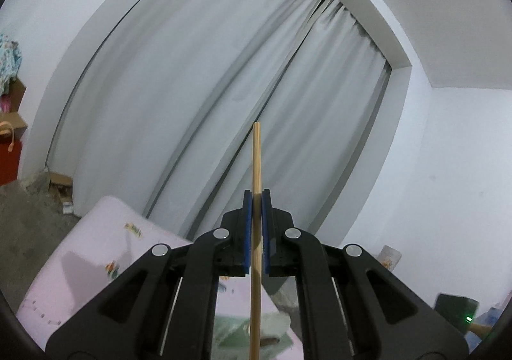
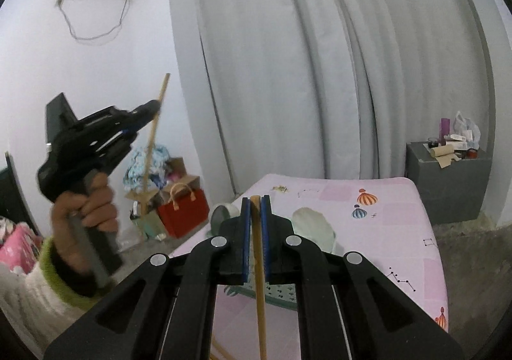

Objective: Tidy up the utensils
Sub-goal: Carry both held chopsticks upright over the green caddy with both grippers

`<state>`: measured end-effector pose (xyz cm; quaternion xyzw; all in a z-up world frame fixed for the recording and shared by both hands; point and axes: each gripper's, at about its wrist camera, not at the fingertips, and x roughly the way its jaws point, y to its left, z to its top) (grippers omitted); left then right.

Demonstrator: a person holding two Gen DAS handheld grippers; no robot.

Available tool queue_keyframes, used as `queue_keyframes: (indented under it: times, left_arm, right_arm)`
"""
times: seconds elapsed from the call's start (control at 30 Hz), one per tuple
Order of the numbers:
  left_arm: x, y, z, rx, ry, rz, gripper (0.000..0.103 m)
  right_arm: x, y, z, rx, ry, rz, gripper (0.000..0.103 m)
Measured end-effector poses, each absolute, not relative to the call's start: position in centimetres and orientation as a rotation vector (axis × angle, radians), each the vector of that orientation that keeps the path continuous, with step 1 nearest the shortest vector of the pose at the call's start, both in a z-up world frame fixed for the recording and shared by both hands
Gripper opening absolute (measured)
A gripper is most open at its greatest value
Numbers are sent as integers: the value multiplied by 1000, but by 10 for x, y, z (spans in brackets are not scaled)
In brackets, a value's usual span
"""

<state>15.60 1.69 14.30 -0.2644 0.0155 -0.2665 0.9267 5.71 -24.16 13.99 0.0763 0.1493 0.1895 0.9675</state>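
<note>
Thin light-wood chopstick clamped upright between blue pads of left gripper; second wooden chopstick pinched in right gripper, pink patterned table beyond.

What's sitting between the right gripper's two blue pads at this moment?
One wooden chopstick, clamped between the right gripper's fingers, its tip just past them. The right wrist view shows it.

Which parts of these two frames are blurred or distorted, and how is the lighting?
Left wrist view: fisheye bends the curtain into arcs; the table below is smeared, while the chopstick in the left hand-held gripper stays sharp. Right wrist view: the hand is motion-blurred; light is flat and cool, without glare.
</note>
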Motion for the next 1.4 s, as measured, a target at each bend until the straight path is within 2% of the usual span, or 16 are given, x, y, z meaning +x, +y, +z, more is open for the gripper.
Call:
queue_keyframes:
  times: [0.23, 0.73, 1.07, 1.4]
  left_arm:
    - [198, -24, 140, -468, -36, -441, 4]
    - [242, -76, 93, -514, 77, -442, 4]
    - [239, -88, 72, -467, 86, -405, 4]
    - [237, -75, 92, -523, 3, -406, 4]
  right_arm:
    - [63, -261, 131, 204, 304, 380, 6]
    - [77, -285, 108, 265, 339, 374, 7]
    - [76, -289, 103, 276, 346, 365, 7]
    - [73, -284, 106, 257, 341, 372, 7]
